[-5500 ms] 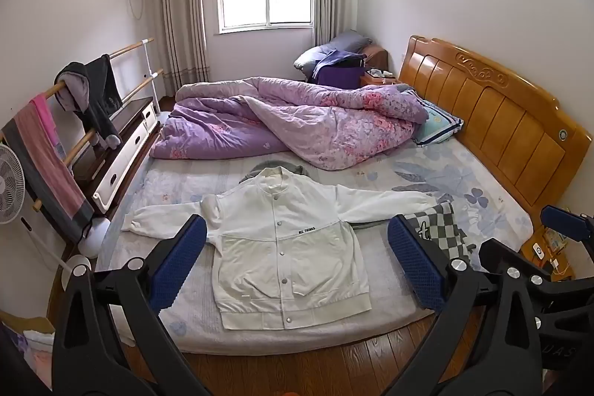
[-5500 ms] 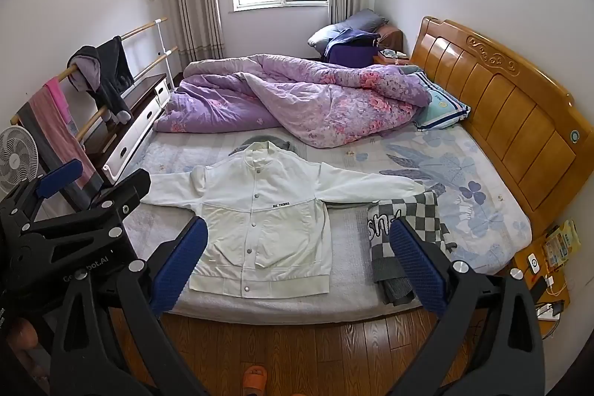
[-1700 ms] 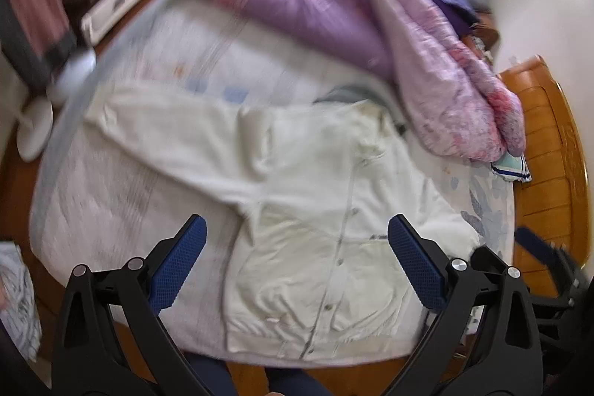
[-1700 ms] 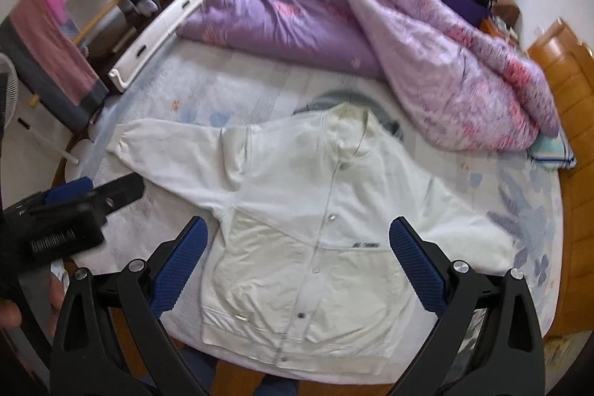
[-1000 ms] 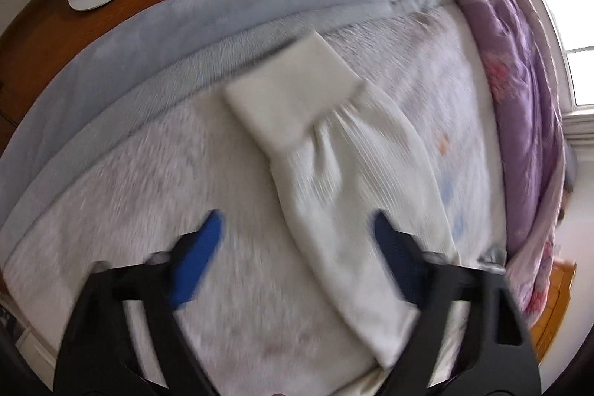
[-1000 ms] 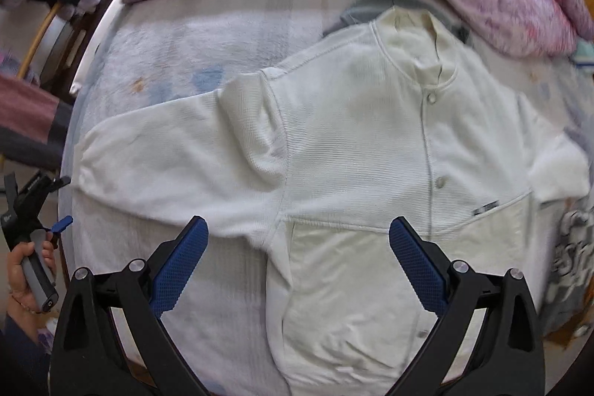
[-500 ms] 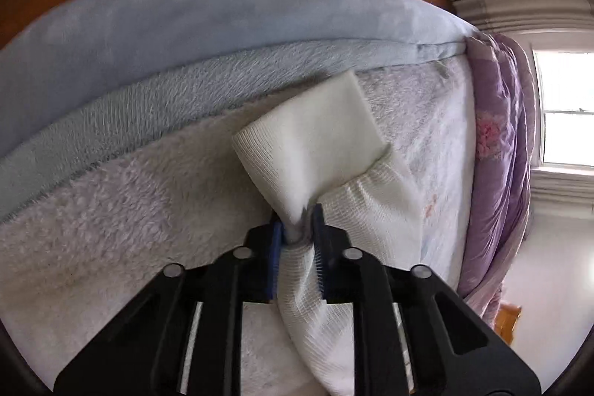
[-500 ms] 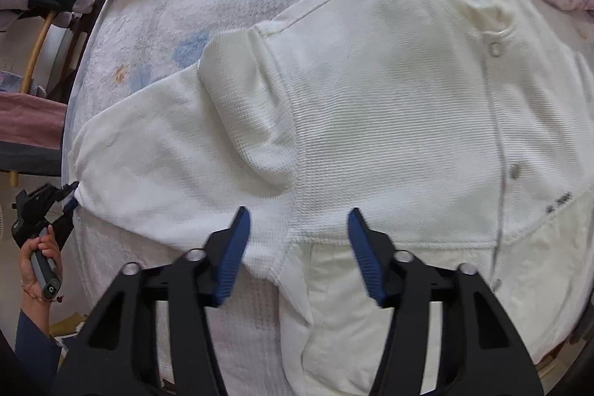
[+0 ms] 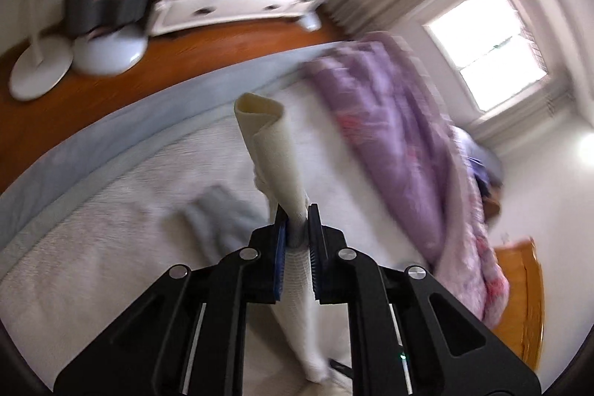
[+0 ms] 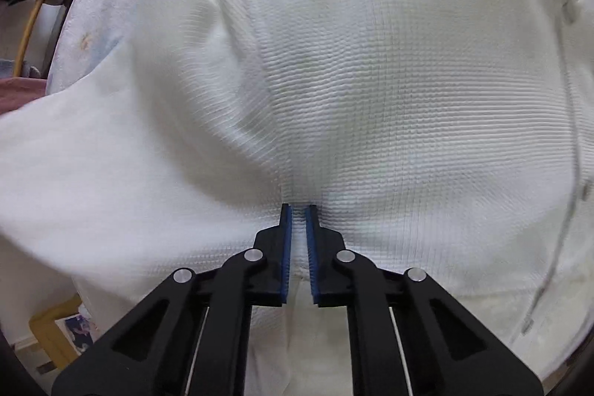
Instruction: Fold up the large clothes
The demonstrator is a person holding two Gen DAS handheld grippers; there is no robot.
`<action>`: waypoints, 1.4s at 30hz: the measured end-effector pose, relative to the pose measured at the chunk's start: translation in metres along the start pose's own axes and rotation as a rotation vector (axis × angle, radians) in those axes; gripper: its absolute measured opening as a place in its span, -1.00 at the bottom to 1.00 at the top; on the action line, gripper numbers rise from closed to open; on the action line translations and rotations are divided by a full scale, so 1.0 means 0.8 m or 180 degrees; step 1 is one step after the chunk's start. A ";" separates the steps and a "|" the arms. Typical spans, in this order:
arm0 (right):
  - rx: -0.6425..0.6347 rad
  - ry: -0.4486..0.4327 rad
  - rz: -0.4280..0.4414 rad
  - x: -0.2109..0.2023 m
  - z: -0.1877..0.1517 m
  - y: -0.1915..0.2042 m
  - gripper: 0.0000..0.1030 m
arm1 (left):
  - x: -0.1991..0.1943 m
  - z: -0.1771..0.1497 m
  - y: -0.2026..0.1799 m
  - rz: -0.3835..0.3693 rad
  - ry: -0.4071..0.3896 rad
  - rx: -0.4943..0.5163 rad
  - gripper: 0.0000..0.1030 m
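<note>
Purple quilt (image 9: 401,151) beside gripper-held sleeve (image 9: 271,151).

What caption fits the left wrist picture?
Left gripper shut on the white jacket sleeve, cuff lifted above the bed.

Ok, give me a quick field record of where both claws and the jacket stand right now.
left claw: shut on the sleeve cuff, which sticks up past the tips
right claw: shut on a pinch of the white jacket near the underarm seam
sleeve: raised off the bed
jacket body: lying on the bed, front up, placket at right
nearby: purple quilt on the bed's far side
view quality: left wrist view motion-blurred
</note>
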State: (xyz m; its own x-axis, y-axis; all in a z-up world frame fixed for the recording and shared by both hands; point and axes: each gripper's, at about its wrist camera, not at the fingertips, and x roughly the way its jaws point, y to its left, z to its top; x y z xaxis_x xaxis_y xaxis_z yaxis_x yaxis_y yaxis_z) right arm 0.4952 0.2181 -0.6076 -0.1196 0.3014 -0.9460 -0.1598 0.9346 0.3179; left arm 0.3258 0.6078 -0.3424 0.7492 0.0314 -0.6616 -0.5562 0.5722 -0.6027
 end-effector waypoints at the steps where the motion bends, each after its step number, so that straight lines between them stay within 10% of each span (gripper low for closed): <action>1: 0.0037 0.0043 0.0068 -0.002 0.002 -0.004 -0.88 | -0.001 -0.006 -0.029 -0.0051 -0.0023 0.0121 -0.79; 8: 0.0318 -0.0186 0.0786 -0.100 -0.017 -0.109 -0.77 | 0.016 -0.127 -0.244 -0.0577 0.0153 0.0820 -0.83; 14: 0.0403 -0.0634 0.0574 -0.217 -0.057 -0.275 -0.77 | 0.110 -0.302 -0.384 -0.0797 0.0760 0.1081 -0.84; 27: 0.1069 -0.1258 -0.0212 -0.372 -0.116 -0.606 -0.77 | 0.276 -0.610 -0.484 -0.0371 0.1723 0.1563 -0.84; 42: 0.2891 -0.1110 -0.0523 -0.408 -0.114 -0.867 -0.03 | 0.364 -0.720 -0.526 -0.0009 0.2129 0.1955 -0.82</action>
State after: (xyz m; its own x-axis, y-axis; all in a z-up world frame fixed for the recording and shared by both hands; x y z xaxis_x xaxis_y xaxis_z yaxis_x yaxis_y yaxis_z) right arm 0.5555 -0.5461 -0.5135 0.1558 0.0574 -0.9861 0.6820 0.7159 0.1494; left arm 0.5707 -0.0957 -0.5380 0.2783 -0.3434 -0.8970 -0.1215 0.9138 -0.3876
